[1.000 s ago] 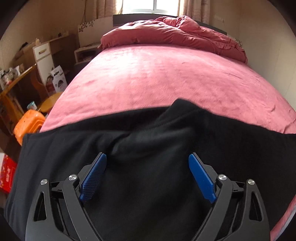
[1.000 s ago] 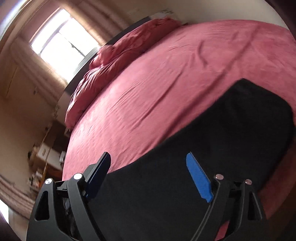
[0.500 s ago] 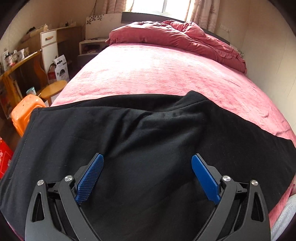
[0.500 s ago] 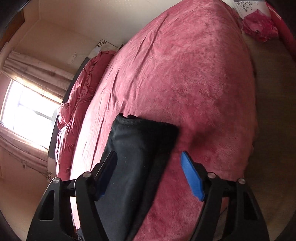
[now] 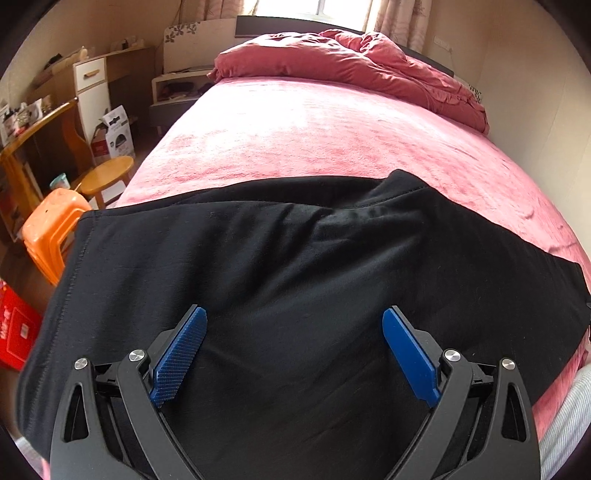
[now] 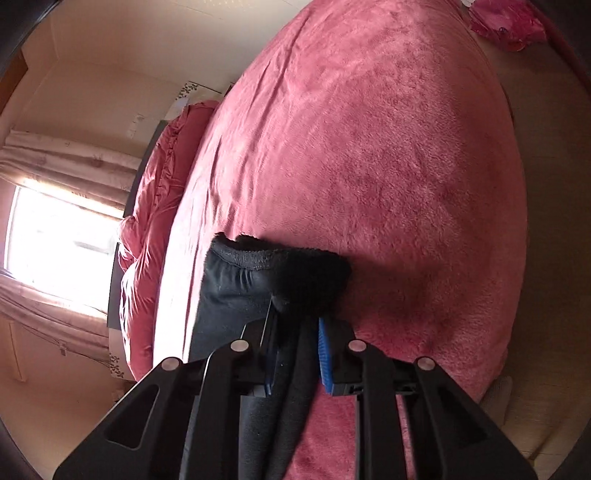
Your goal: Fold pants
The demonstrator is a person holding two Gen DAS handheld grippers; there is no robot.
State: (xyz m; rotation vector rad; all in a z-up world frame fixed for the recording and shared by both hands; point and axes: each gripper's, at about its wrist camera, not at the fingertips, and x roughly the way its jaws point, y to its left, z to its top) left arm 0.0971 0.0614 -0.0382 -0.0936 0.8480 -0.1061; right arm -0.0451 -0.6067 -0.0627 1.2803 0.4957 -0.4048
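Now, early in the fold, by the look of things: one end of the pants gripped, no neat fold made yet.

On the left side, left tongs point(image 5: 293, 313) spread wide, pinching nothing, up over the black pants point(image 5: 295, 258). Pants laid across the near end of the bed point(image 5: 314, 140), from the left side to the right side, with a few soft bumps in the middle. On the right side, right tongs point(image 6: 295, 321) pressed nearly together, pinching a thick bunch of the pants at the fuzzy right end. That end seemingly lifted a little off the bed.

Next, most likely: carry the gripped end over to the left and lay it on the other end. Needs a firm pinch all the way, to keep every layer in. Needs the left tongs to hold the left end down, or to smooth the bumps first. Needs the edges lined up before letting go.

Soft, fuzzy pink bed cover, likely to drag on cloth, so better to lift than to slide.

Around the room, left to right: red box point(image 5: 14, 332) on the floor, orange stool point(image 5: 51, 229), round wooden stool point(image 5: 107, 175), wooden bench point(image 5: 37, 125) full of small things, white cupboard point(image 5: 92, 96), cardboard box point(image 5: 118, 133), low shelf point(image 5: 173, 88) by the head of the bed. Then a pink quilt point(image 5: 351, 62) heaped at the far end of the bed, a bright window point(image 5: 314, 5) behind, a plain wall on the right. At the near right corner, a bit of grey striped cloth point(image 5: 569, 424); hard to tell what.
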